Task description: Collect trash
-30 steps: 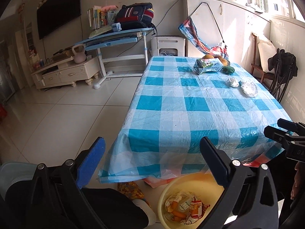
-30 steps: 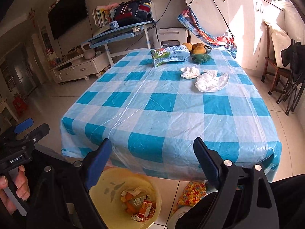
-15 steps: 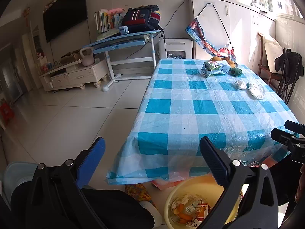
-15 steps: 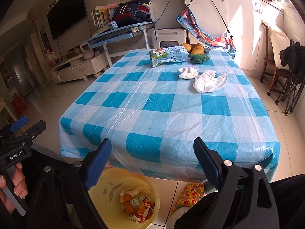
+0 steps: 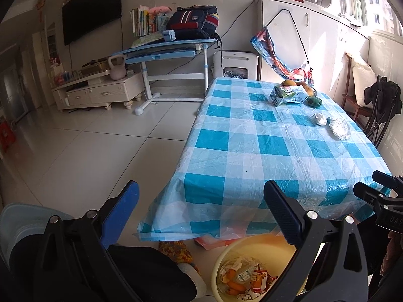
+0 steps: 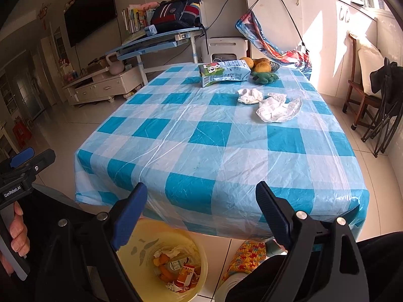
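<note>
Trash: two crumpled white tissues [image 6: 252, 95] [image 6: 278, 107] lying side by side on the blue-checked tablecloth [image 6: 201, 136], toward the far right of the table, just short of a milk carton [image 6: 225, 72] tipped on its side, long axis running across the table, top end pointing right toward the fruit bowl [image 6: 263, 65]. More wrappers and peel down in the yellow bucket [image 6: 141, 249] on the floor at the near table edge. Compared with a second ago: left view swung slightly left, showing more floor; right view almost unchanged. Left gripper [image 5: 201, 210] and right gripper [image 6: 201, 206] both spread wide, empty. "GenRobot.AI" readable on the left gripper's body.
</note>
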A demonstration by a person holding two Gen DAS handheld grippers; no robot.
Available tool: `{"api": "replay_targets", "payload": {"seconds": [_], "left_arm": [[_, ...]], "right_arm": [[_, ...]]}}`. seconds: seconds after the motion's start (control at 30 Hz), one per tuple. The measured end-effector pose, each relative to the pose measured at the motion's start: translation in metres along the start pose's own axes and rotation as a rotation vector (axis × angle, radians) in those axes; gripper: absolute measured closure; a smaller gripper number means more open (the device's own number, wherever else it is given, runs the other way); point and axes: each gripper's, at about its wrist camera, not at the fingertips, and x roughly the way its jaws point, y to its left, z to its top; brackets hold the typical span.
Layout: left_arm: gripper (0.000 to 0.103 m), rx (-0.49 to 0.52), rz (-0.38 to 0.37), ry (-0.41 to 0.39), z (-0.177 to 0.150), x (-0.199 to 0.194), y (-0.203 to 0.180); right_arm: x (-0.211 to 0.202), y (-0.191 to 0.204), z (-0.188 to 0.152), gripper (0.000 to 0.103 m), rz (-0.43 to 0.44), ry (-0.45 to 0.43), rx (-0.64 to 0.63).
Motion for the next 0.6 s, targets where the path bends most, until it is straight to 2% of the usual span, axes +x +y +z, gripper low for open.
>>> {"api": "replay_targets", "payload": {"seconds": [0.6], "left_arm": [[0.007,0.011,-0.003,-0.013,0.0007,-0.0026,-0.0007]], "right_arm": [[0.0011,0.0089,-0.0012,0.019,-0.002,-0.002,-0.047]]}}
